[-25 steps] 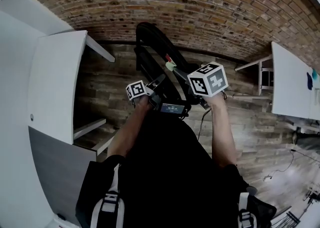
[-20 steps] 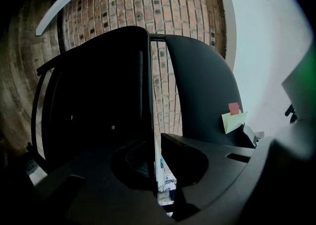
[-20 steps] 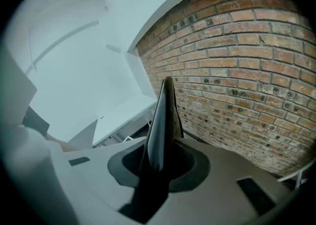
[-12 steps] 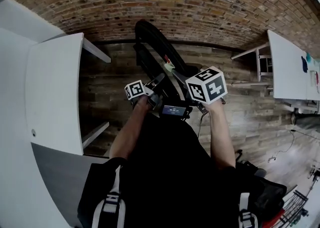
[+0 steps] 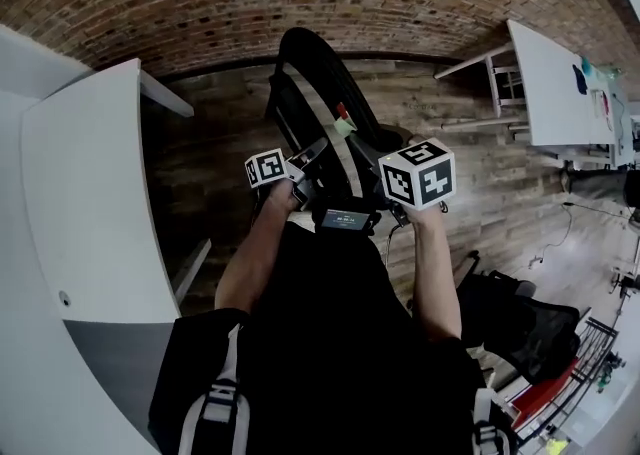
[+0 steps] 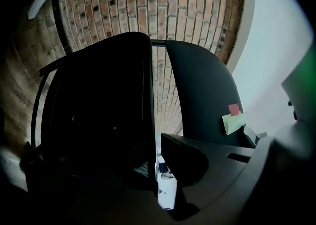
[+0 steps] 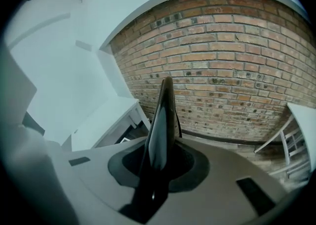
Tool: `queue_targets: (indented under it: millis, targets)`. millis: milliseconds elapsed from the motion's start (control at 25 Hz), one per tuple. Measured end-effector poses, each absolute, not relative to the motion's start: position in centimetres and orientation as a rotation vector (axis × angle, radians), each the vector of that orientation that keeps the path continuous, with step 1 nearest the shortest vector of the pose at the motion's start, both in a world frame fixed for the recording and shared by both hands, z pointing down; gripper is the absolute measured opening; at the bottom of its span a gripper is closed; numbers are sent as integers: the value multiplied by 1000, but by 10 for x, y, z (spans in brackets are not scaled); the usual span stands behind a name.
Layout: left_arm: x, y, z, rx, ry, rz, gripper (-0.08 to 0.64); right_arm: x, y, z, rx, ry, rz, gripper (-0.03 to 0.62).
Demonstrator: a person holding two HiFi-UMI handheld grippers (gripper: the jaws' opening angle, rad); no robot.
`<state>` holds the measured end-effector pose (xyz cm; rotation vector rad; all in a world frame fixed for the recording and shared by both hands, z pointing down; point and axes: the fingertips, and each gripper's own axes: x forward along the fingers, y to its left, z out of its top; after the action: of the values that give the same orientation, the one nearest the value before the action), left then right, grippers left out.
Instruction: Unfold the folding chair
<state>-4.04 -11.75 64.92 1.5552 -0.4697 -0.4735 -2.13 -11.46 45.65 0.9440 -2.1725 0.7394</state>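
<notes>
With the left claw (image 6: 154, 162) pinched nearly closed and the right claw (image 7: 159, 164) narrowly clamped, both on thin panels of the folding chair (image 5: 312, 73), it seems barely parted, with most of the unfolding left.

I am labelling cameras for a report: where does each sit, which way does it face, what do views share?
Head view: on the person's head, looking steeply down at the folding chair; forearms, left gripper and right gripper show.
Left gripper view: on that gripper, looking along jaws shut on a chair panel.
Right gripper view: likewise, jaws shut on the chair's edge.
Shared: chair, brick wall.
</notes>
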Motion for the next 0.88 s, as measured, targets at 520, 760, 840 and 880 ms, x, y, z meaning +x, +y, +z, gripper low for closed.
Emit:
queue_targets:
  millis: [520, 760, 840, 880]
  targets:
    - [29, -74, 691, 1548, -474, -388, 35, 51, -70, 494, 998, -2179, 758, 77]
    - [53, -63, 698, 1573, -505, -348, 35, 79, -57, 500, 1020, -2197, 804, 78]
    - [52, -58, 699, 1577, -500, -321, 35, 78, -52, 501, 1046, -2192, 827, 80]
    - [50, -55, 700, 1576, -496, -306, 35, 76, -49, 502, 1059, -2186, 840, 80]
